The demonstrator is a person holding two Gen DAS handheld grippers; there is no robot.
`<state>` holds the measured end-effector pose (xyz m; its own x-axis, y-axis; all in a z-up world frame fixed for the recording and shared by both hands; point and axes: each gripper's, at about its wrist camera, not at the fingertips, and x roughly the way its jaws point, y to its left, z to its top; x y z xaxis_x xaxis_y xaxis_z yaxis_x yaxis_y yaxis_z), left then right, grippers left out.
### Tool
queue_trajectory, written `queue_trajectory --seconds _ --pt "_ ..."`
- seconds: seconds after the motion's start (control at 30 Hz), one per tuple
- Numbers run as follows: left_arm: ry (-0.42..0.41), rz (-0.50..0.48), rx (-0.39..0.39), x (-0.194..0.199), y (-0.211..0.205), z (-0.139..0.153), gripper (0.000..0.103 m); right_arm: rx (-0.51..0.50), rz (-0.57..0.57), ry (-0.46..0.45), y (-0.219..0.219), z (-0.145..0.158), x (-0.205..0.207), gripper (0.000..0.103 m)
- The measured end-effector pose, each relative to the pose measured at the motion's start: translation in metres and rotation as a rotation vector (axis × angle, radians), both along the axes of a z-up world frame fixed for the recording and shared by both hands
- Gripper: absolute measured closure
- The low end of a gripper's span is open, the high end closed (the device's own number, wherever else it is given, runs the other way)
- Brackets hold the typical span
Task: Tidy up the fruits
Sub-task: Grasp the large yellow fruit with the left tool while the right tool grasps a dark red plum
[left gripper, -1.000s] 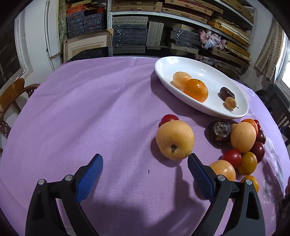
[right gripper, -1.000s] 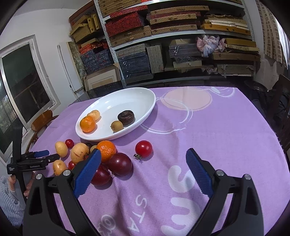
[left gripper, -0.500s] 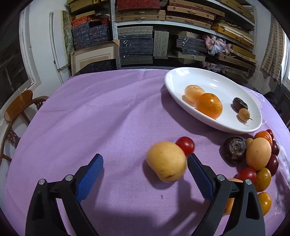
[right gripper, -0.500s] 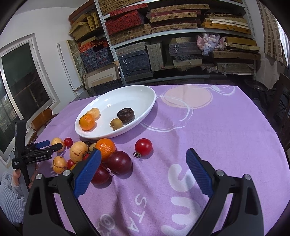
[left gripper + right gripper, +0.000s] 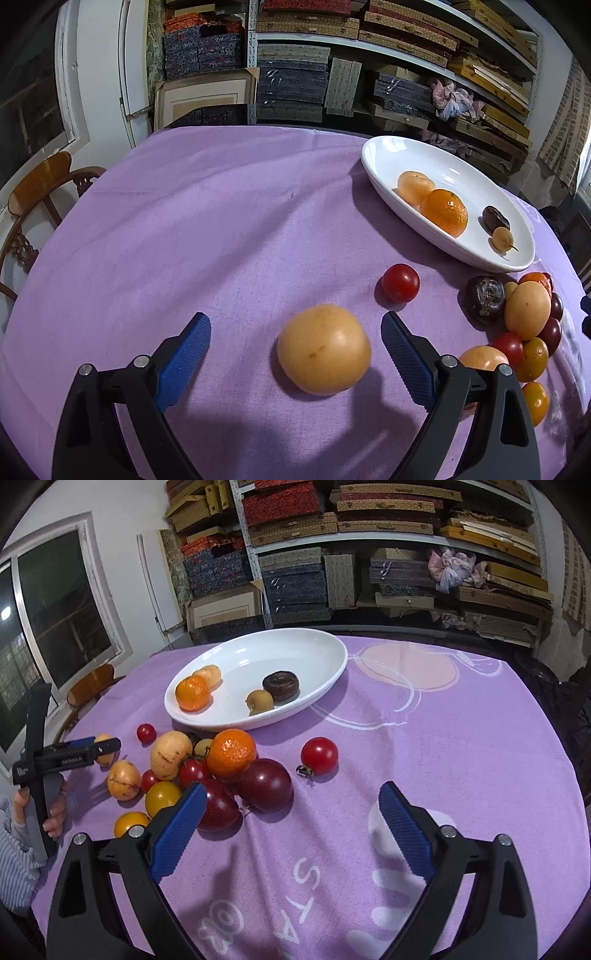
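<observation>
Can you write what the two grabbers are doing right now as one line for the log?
left gripper: open around yellow pear, not touching | right gripper: closing, nothing between jaws | white dish: four fruits

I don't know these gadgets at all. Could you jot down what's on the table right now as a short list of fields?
Surface: purple tablecloth
Dish: white oval dish holding four fruits, among them a mandarin
Loose fruit: a cluster beside the dish, with a red tomato set apart
Left gripper: jaws open, a yellow pear between them, untouched
Right gripper: jaws closing, nothing between them
</observation>
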<state>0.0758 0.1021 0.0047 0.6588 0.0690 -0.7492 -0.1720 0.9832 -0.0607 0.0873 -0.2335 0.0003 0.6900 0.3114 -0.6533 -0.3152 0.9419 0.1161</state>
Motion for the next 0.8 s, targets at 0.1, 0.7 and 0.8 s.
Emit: queue_trajectory --seconds 0.1,0.7,0.8 --pt "0.012 0.005 -0.024 0.0 0.003 -0.002 0.008 -0.052 0.021 0.012 0.012 -0.006 0.003 0.03" --pt "0.027 -0.046 -0.02 -0.002 -0.003 -0.006 0.008 -0.002 0.056 0.128 0.025 -0.024 0.039 0.062" --pt "0.018 -0.058 -0.015 -0.003 -0.005 -0.006 0.008 -0.004 0.055 0.125 0.025 -0.023 0.038 0.063"
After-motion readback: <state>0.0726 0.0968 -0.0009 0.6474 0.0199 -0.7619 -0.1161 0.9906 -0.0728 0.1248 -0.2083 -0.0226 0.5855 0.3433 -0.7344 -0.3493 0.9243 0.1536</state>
